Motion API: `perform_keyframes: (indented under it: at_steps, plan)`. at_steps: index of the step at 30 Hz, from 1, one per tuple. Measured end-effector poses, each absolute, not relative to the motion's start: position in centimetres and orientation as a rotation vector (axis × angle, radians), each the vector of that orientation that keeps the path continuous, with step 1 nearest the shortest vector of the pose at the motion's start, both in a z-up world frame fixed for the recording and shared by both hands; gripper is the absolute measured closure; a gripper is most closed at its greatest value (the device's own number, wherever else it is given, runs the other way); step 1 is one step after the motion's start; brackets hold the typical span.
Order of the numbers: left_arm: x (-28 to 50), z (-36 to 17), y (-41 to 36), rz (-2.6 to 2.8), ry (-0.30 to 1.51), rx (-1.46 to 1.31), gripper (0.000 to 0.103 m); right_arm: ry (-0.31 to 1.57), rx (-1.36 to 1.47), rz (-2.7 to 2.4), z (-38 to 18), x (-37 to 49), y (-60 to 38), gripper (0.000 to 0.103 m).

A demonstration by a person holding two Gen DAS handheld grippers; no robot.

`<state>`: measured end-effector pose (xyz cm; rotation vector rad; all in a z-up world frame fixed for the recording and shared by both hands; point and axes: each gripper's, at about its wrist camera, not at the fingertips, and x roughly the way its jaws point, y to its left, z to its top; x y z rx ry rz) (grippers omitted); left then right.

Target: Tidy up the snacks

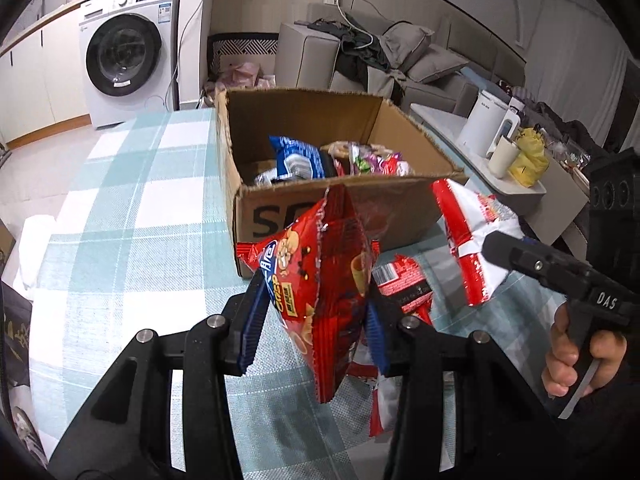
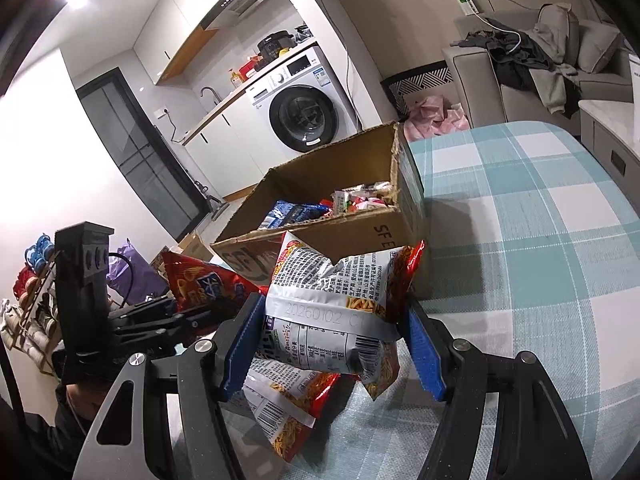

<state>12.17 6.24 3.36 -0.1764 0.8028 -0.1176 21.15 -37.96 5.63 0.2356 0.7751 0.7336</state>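
**Red crisp bag in our left grip, box just ahead**

Red foil fills the middle of the left wrist view: our left gripper [image 1: 316,320] is clamped on a red crisp bag [image 1: 320,292], its blue pads pinching the crumpled lower half so the bag hangs clear of the checked tablecloth [image 1: 132,184]. Just beyond it stands the open cardboard box [image 1: 280,216], already holding a blue packet [image 1: 298,158] and several other wrappers.

Our right gripper [image 2: 334,344] has its jaws set around a white and red snack bag [image 2: 332,292], printed back facing us. The left pad looks to be touching it; on the right side the bag's corner hides the contact, so we judge it a grip from the way the bag sits raised above the other packets [image 2: 288,408] lying on the cloth. This bag hangs close against the near wall of the box.

We judge the step in hand to be carrying picked-up snacks to the box, with more packets still on the table. The next move calls for lifting the red bag above the near rim, bringing it over the open space inside, and only then letting go. The loose top edge could catch the cardboard rim if it goes in too low, and the two grippers are close together, so we should go in one at a time.
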Motion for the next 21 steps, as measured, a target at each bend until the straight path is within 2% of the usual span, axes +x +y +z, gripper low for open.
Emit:
perform_keyframes:
  at_steps: [21]
  plan:
    - [10.3, 10.3, 8.7, -0.127, 0.677, -0.191, 0.063, 0.7, 0.173, 0.702, 10.5, 21.0, -37.1, 0.035]
